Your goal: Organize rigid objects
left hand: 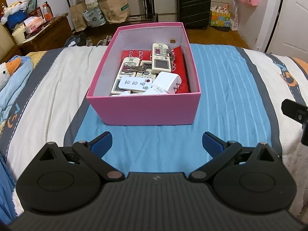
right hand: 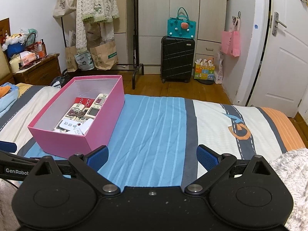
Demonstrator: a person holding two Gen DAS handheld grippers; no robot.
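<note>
A pink box (left hand: pixel 143 108) (right hand: pixel 100 132) stands on the blue striped bedspread (left hand: pixel 227 88). Inside lie several white remote controls (left hand: pixel 161 57), a white charger (left hand: pixel 168 81) with its prongs out, keys (left hand: pixel 134 69) and a red case (left hand: pixel 182 65). My left gripper (left hand: pixel 156 144) hovers open just in front of the box, nothing between its blue pads (left hand: pixel 102 142). Right of the box, my right gripper (right hand: pixel 152 156) is open and empty over the bedspread (right hand: pixel 154 127). In the left wrist view its black tip (left hand: pixel 294 111) shows at the right edge.
A blue duck plush (left hand: pixel 11 73) lies at the bed's left. A fluffy white blanket (right hand: pixel 290 171) sits at the near right. Beyond the bed are a wooden nightstand (left hand: pixel 48 30), paper bags (right hand: pixel 104 55), a black suitcase (right hand: pixel 177 57) and a white door (right hand: pixel 284 57).
</note>
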